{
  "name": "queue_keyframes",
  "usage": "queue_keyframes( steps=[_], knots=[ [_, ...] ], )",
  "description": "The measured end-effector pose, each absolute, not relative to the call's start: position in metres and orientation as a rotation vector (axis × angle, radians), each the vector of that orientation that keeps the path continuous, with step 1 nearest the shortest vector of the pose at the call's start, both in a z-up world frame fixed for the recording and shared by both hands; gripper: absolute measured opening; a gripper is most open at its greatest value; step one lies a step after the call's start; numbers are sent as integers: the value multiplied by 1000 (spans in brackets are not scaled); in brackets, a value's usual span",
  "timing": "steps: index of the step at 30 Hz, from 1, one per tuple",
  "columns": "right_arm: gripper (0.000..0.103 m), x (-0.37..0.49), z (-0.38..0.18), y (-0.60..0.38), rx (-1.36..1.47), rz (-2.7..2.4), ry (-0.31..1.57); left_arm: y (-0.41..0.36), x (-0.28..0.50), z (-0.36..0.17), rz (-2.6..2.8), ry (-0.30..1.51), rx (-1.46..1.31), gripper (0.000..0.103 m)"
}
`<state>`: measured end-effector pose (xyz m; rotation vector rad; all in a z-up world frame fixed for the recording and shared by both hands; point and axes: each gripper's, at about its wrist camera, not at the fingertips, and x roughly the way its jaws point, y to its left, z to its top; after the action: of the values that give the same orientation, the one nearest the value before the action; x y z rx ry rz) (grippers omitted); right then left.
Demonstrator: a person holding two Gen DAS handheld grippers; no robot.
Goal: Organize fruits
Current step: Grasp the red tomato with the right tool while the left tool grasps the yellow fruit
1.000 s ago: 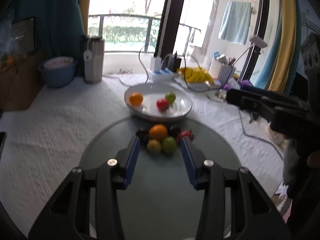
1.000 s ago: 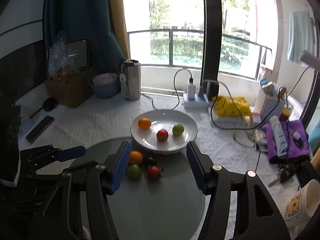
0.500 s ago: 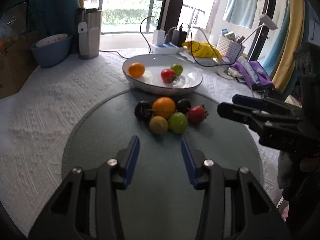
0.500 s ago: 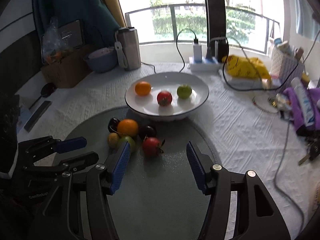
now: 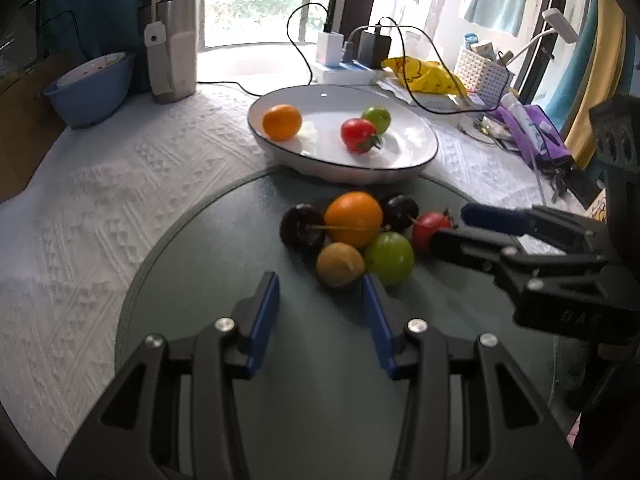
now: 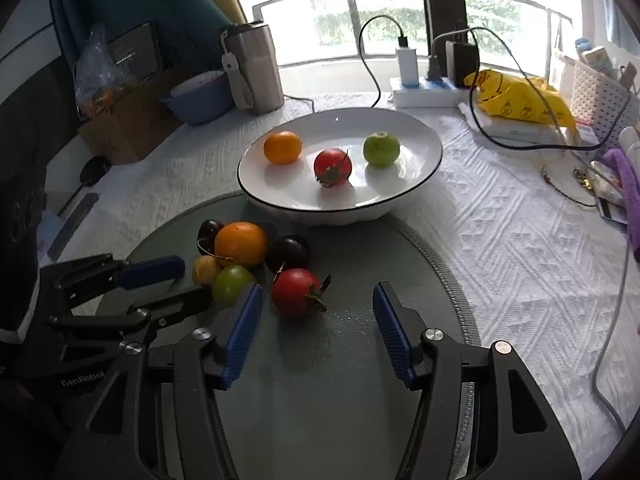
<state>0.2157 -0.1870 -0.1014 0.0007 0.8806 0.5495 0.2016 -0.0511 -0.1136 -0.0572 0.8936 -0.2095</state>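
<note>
Both your grippers are empty, jaws apart. Left gripper point(image 5: 320, 292) sits near the yellow fruit point(image 5: 340, 265), narrow gap to suit it; right gripper point(image 6: 316, 312) is wider, w/ the red tomato point(image 6: 295, 292) between its tips, untouched. White bowl point(image 6: 424, 172) is just beyond, likely the drop spot.

White-clothed table point(image 6: 520, 248) under round glass mat point(image 6: 340, 380), white bowl point(image 6: 424, 176), steel tumbler point(image 6: 256, 72)
</note>
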Motion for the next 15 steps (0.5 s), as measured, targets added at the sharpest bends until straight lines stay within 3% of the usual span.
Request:
queue_keyframes(
  steps=[8, 15],
  knots=[
    [58, 223, -106, -182, -17, 568, 898, -56, 210, -110, -209, 877, -36, 45],
    [38, 223, -106, -178, -50, 570, 892, -53, 211, -111, -251, 872, -68, 44]
  ],
)
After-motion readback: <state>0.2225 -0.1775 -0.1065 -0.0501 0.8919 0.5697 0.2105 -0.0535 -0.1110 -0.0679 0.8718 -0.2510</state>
